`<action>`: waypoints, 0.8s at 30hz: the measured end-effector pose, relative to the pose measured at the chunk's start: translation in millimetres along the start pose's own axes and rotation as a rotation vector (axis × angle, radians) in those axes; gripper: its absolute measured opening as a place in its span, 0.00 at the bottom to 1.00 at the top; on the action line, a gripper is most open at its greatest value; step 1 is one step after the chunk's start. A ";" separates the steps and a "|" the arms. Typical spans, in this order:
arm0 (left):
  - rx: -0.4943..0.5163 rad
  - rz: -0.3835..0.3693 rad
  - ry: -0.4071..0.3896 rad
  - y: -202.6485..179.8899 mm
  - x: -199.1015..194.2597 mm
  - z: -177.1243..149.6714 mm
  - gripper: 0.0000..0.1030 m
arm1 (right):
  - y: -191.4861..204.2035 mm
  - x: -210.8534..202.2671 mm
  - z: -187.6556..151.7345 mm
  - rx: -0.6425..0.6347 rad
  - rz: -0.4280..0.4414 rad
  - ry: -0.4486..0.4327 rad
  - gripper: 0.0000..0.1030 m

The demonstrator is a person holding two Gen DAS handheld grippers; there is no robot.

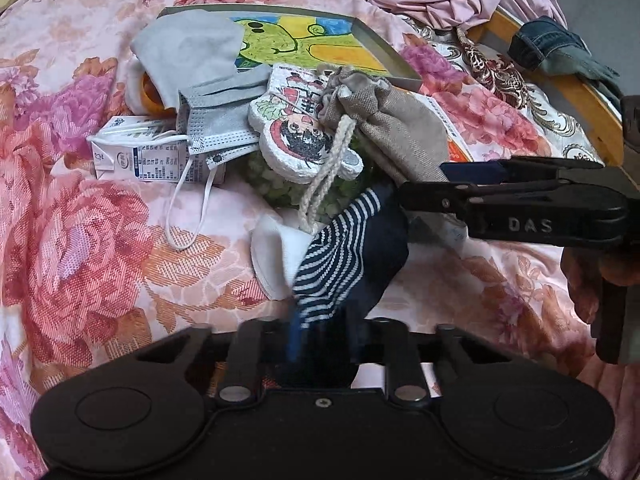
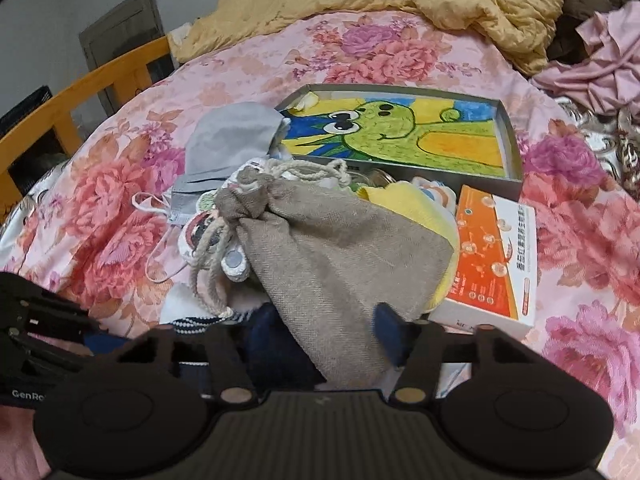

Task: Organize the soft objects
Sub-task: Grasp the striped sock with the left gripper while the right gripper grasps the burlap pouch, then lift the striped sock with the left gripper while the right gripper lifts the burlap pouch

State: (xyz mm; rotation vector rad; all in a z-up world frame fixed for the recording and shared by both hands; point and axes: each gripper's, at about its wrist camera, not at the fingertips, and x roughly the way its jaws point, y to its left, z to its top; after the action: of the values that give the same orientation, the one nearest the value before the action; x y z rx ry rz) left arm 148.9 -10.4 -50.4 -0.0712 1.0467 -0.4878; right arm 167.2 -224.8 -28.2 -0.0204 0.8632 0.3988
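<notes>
Between the left gripper's (image 1: 320, 344) clenched jaws hangs the striped sock (image 1: 340, 256); the right gripper (image 2: 320, 336) clamps the linen bag's (image 2: 340, 252) bottom. Both lifts begun; next, probably carry each clear.

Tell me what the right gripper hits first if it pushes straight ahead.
Most likely the beige drawstring cloth pouch: the right gripper already has its lower corner between its fingers, and the pouch fills the line ahead. Behind it lie a yellow cloth and the grey tray; depth is unclear.

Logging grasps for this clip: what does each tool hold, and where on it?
Left tool: shut on the striped navy sock, at its near end. Right tool: shut on the beige drawstring pouch, at its bottom end.
</notes>
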 end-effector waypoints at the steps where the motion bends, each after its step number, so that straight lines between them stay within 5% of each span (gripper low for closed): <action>1: 0.007 0.001 -0.003 -1.3 -1.9 -0.9 0.14 | -1.5 -0.5 -0.1 0.010 0.004 -0.001 0.48; 6: 0.059 0.014 -0.032 -11.1 -14.1 -6.9 0.06 | -0.4 -7.1 0.8 0.018 0.006 -0.028 0.22; 18: 0.227 0.058 -0.138 -38.9 -47.2 -26.9 0.05 | 4.1 -31.0 -1.3 0.000 -0.037 -0.115 0.12; 24: 0.318 0.075 -0.269 -55.0 -64.7 -36.6 0.05 | 4.4 -50.1 -1.3 0.001 -0.037 -0.190 0.08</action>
State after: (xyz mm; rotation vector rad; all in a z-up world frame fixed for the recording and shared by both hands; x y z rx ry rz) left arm 72.4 -26.0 -0.8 0.1802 0.6969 -0.5541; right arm 135.6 -237.6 8.8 0.0027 0.6751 0.3587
